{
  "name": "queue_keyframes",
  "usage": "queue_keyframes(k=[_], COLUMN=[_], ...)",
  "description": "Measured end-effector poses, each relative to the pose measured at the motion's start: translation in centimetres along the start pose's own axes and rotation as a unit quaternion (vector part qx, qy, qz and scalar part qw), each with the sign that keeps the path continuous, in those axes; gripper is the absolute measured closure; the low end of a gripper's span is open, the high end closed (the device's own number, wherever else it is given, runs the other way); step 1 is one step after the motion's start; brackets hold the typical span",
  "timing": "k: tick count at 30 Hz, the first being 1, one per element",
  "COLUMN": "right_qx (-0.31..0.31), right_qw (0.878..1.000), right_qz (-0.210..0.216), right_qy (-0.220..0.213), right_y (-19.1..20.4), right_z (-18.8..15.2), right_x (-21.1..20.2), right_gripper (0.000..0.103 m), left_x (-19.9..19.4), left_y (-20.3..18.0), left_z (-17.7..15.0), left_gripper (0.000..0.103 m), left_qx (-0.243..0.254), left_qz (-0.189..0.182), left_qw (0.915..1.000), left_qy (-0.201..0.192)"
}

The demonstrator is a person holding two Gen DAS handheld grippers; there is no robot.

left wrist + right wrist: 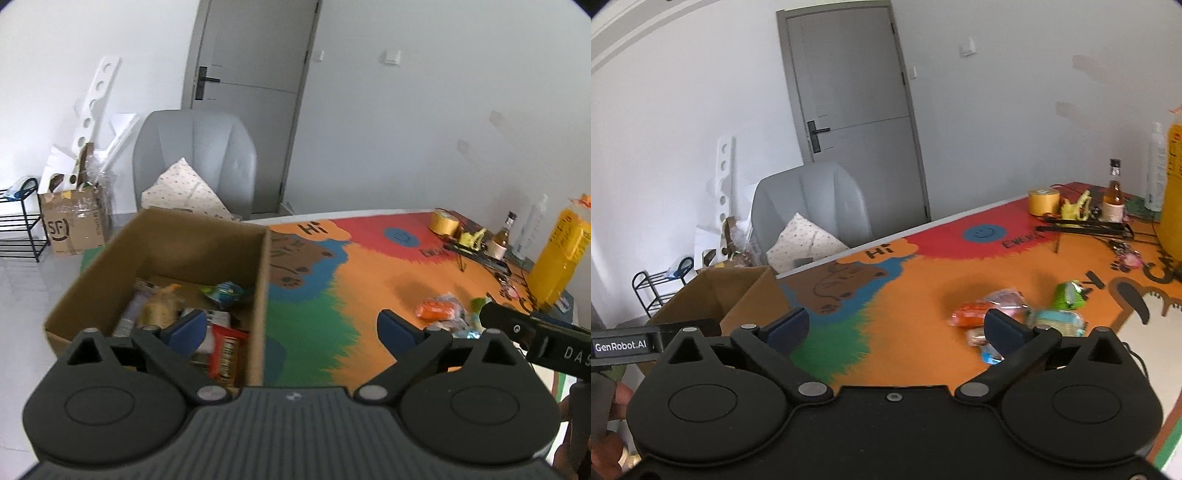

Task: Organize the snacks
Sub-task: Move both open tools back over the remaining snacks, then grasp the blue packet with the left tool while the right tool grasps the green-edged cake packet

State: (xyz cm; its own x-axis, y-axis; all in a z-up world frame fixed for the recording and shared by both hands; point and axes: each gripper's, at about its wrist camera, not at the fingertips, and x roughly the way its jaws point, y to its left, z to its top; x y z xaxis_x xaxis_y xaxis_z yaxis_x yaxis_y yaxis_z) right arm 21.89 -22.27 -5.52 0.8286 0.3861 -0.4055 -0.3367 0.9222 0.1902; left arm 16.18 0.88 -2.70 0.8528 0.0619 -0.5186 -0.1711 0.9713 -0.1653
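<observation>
An open cardboard box (258, 295) stands at the table's left end and holds several snack packets (221, 291); it also shows in the right wrist view (746, 295). A small pile of loose snacks lies on the colourful mat: an orange packet (971, 317), a green packet (1069, 295), a pale blue one (1056, 319). The pile shows in the left wrist view (439, 308). My left gripper (291, 330) is open and empty, above the box's right wall. My right gripper (895, 328) is open and empty, above the mat left of the pile.
At the table's far right stand a yellow tape roll (1043, 201), a small bottle (1113, 195), a white bottle (1156, 170), a tall yellow package (557, 254) and black cables (1086, 225). Beyond the table are a grey chair (195, 162), a shoe rack (22, 225) and a door.
</observation>
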Motion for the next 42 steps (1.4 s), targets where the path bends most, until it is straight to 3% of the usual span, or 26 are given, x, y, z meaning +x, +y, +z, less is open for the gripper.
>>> queue_keyframes(k=[30, 42], right_qx=[0.068, 0.095], right_qw=[0.996, 0.994], right_qz=[-0.051, -0.048], right_qy=[-0.007, -0.005], right_y=[-11.0, -14.8], right_z=[-1.2, -1.7], right_x=[-2.8, -2.1], right_gripper=[0.000, 0.000], left_x=[3.6, 6.1], left_y=[-10.4, -14.0], left_z=[-1.4, -1.3], left_gripper=[0.005, 0.005], left_qx=[0.052, 0.070], left_qz=[-0.050, -0.063], left_qw=[0.9970, 0.9948], left_qy=[0.026, 0.036])
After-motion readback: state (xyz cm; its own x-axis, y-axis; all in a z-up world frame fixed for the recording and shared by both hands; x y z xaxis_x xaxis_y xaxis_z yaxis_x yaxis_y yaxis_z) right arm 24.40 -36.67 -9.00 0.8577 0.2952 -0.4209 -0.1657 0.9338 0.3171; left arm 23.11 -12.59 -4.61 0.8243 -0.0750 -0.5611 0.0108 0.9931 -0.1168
